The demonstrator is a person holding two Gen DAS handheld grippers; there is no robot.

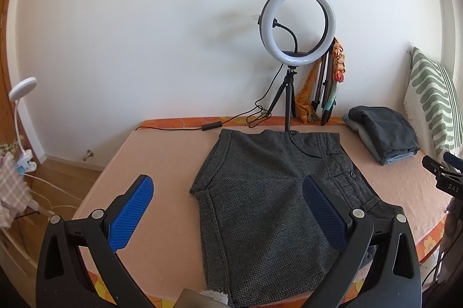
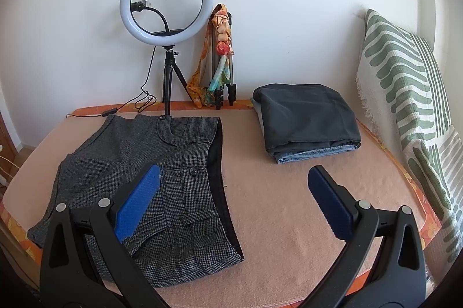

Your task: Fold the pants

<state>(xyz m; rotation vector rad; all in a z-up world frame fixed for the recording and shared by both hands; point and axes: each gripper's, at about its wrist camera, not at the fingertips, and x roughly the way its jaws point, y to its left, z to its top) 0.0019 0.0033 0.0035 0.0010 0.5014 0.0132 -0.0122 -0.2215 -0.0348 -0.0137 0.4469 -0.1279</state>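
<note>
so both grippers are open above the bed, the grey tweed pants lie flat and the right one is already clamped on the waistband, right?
Not quite. The right gripper is open and clamped on nothing: in the right wrist view one blue pad hangs over the grey tweed pants, the other over the bare peach bed cover. The left gripper is open too, and the pants lie flat.

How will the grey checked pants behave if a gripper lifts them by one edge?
The grey pants lie flat in soft layers, so they would likely sag and unfold. Their thick-looking weave suggests moderate weight. On the peach cover, they would probably drag rather than slide.
</note>
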